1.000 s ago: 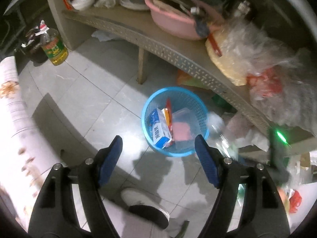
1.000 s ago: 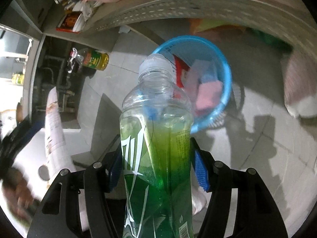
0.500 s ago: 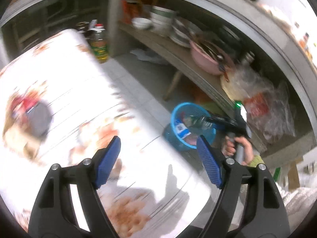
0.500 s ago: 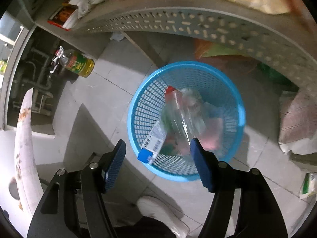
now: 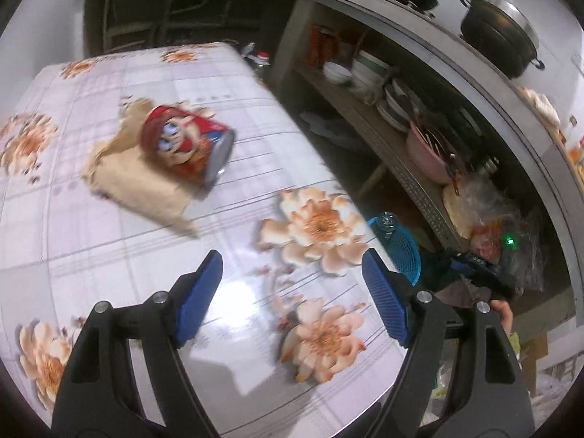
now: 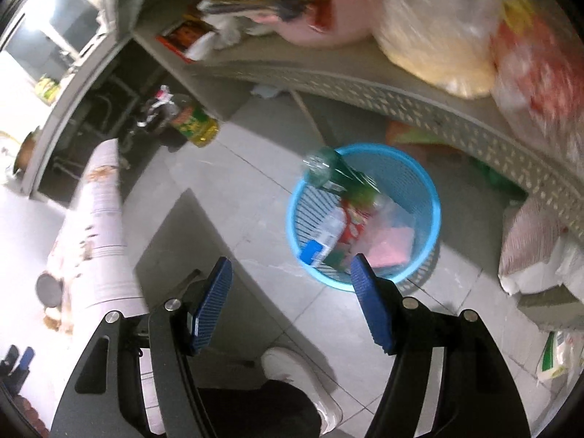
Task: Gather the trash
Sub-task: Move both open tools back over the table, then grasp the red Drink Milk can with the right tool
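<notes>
Floral table (image 5: 109,255): can (image 5: 186,146) on paper; both claws spread, empty; bottle (image 6: 328,175) in basket (image 6: 427,189)

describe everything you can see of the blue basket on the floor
The blue basket is a round plastic bin with slatted, see-through walls and a solid rim. It stands upright on the grey tiled floor, just in front of the low shelf. Inside lie a green bottle leaning on the rim, a clear bottle with a blue cap, a red wrapper and something pink.
</notes>
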A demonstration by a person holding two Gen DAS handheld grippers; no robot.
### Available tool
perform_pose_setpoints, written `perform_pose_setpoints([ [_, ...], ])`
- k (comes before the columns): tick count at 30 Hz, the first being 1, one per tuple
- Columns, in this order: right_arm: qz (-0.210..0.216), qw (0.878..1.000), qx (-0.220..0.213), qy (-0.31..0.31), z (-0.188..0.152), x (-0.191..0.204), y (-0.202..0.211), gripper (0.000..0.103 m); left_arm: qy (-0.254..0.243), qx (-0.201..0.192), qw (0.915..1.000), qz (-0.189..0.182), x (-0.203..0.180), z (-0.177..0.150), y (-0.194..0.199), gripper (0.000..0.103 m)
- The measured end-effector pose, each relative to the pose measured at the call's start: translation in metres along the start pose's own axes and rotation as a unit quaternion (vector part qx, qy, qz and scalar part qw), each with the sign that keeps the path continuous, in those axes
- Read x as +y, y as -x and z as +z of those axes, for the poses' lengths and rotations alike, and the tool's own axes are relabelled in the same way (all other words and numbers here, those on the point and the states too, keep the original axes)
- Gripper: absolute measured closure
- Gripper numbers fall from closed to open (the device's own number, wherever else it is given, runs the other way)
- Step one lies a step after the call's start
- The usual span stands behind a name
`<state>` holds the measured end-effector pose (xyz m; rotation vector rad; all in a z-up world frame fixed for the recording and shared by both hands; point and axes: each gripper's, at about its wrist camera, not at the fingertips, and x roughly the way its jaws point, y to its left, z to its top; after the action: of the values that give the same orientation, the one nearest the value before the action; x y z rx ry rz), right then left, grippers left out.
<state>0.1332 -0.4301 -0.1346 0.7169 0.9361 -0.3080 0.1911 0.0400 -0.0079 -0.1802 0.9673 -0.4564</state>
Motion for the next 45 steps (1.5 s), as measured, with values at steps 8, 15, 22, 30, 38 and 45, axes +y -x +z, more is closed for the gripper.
perform_pose_setpoints([
  [8, 0.095, 0.985, -0.026, 0.142, 0.01, 0.132, 0.047, 0.037, 0.053, -0.02, 0.9981, 0.025, 0.045, -0.012, 0.017, 0.029],
  [15, 0.191, 0.946, 0.059, 0.255, -0.007, 0.266, 0.026, 0.037, 0.115, -0.038, 0.9909, 0.06, 0.091, 0.005, 0.007, 0.029],
  [22, 0.231, 0.889, 0.102, 0.381, -0.038, 0.398, -0.002, 0.037, 0.205, -0.027, 0.9773, 0.047, 0.14, 0.031, -0.022, 0.038],
  [30, 0.192, 0.853, 0.165, 0.456, -0.064, 0.488, -0.067, 0.037, 0.18, -0.031, 0.9783, 0.099, 0.145, 0.048, -0.049, 0.047],
  [38, 0.162, 0.848, 0.179, 0.472, -0.073, 0.495, -0.089, 0.041, 0.153, -0.024, 0.9811, 0.117, 0.153, 0.053, -0.069, 0.092],
  [45, 0.155, 0.852, 0.199, 0.458, -0.084, 0.462, -0.064, 0.045, 0.113, -0.013, 0.9898, 0.086, 0.131, 0.031, -0.051, 0.101],
])
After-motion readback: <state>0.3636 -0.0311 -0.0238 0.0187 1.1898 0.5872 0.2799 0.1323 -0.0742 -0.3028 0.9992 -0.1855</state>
